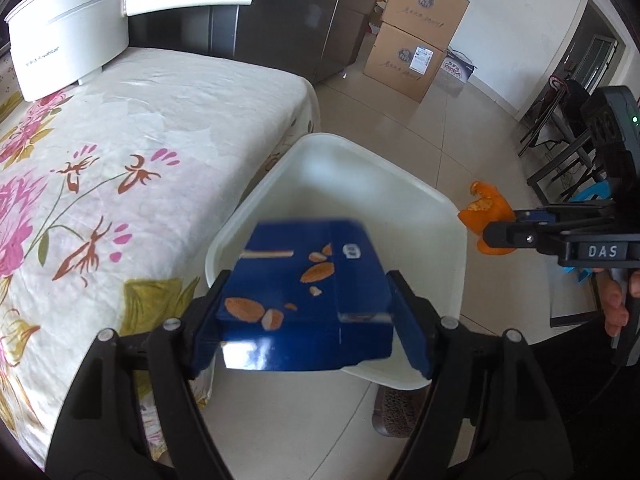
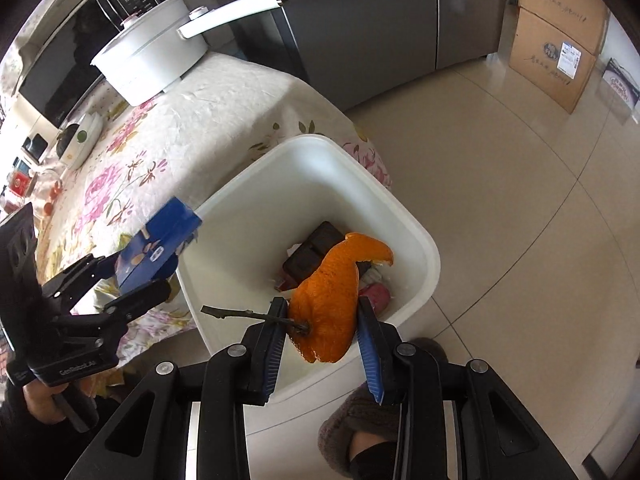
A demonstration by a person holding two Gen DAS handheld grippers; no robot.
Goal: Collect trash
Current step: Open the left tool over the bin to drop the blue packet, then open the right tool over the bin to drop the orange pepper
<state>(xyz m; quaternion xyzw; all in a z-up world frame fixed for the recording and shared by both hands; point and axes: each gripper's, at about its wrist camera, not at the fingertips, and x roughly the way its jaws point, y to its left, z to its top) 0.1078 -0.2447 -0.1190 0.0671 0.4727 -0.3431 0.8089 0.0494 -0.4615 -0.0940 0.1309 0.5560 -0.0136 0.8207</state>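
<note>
The floor (image 2: 520,200) was glossy beige tile, catching daylight. A desk (image 1: 160,120) wore a cream cloth printed with pink flowers and carried a white long-handled pot (image 1: 72,28) near a microwave (image 2: 60,64). Behind stood a dark steel fridge (image 1: 288,12), and two stacked cardboard boxes (image 1: 416,36) sat against a white wall (image 1: 520,20).

Both tongs, the left tongs (image 1: 308,320) and right tongs (image 2: 324,340), have black plastic arms with silver screws and ribbed blue pads (image 2: 370,360); white lettering marks their bodies. Fuzzy brown slippers (image 2: 360,428) show below them.
</note>
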